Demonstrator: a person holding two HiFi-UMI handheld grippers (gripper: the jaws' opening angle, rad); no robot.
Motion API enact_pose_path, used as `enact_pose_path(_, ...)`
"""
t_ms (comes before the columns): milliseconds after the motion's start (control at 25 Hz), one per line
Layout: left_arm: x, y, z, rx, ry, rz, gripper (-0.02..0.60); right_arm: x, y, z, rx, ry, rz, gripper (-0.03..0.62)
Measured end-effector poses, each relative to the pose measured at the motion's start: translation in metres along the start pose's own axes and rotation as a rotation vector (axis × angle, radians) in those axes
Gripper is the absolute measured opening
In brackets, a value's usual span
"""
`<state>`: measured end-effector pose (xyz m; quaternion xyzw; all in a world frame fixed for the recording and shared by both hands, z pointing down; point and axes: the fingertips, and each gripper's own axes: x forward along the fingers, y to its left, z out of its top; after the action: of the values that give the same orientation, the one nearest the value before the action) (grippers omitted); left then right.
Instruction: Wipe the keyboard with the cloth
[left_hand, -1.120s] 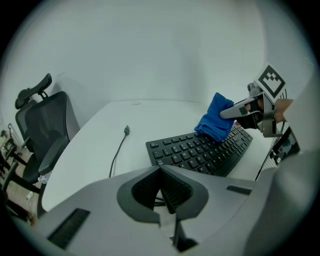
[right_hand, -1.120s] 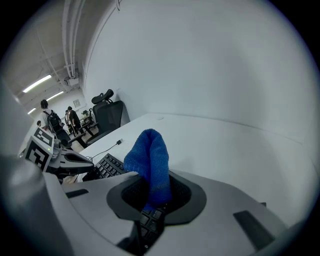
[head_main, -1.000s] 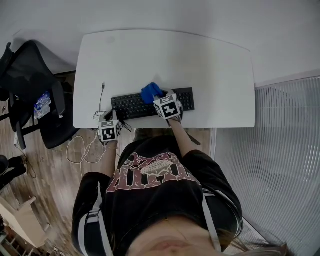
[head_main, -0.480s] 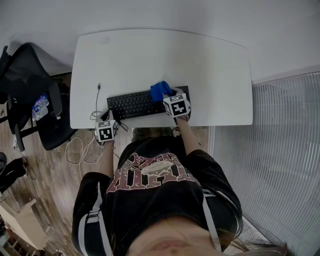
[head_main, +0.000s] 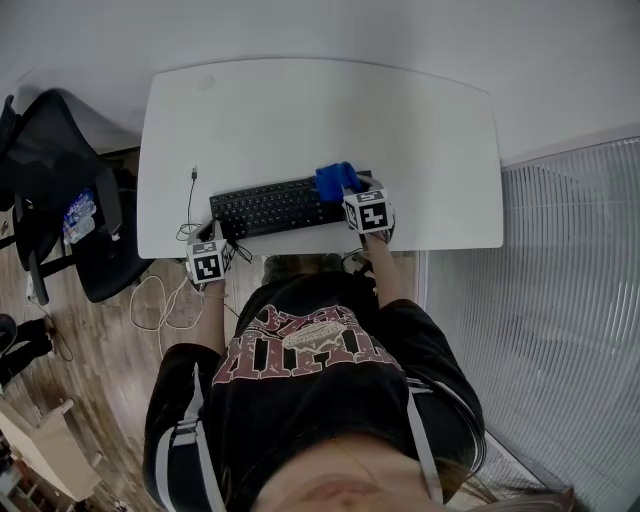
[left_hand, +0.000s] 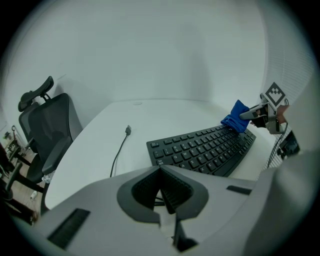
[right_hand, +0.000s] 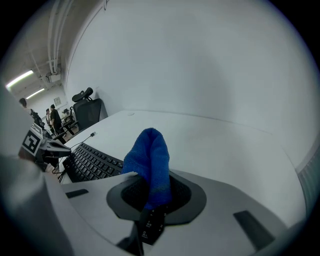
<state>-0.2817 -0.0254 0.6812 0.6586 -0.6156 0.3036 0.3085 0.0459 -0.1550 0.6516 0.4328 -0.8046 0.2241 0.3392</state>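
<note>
While the white bench (head_main: 300, 110) spreads wide under it all, the black keyboard (head_main: 270, 207) is our landmark, lying along the bench's near edge. The left gripper (left_hand: 162, 192) sits at the keyboard's near left corner, jaws pressed together on nothing. Whether it touches the casing, I can't tell. The right gripper (right_hand: 155, 192) is at the keyboard's right end, jaws clamped on the blue cloth (right_hand: 149, 155). That cloth stands up in a bunched fold and appears to rest on the top keys at the keyboard's far right corner.

To my eye this is a wiping pass, with only a narrow tip of fabric working. The better play is to tilt the right gripper lower so more cloth lies flat. Press lightly, run along the key rows rather than across them, and brace the keyboard's left corner with the empty gripper so it can't slide. Mind the thin cable (head_main: 190, 200) just left of the keyboard, which could snag.
</note>
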Motion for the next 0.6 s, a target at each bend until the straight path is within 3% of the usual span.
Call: enact_pose_path(600, 0.0, -0.001, 0.0, -0.007, 0.004, 0.016, 0.034, -0.021, -0.06, -0.021, 0.051, 0.008, -0.115, 0.064)
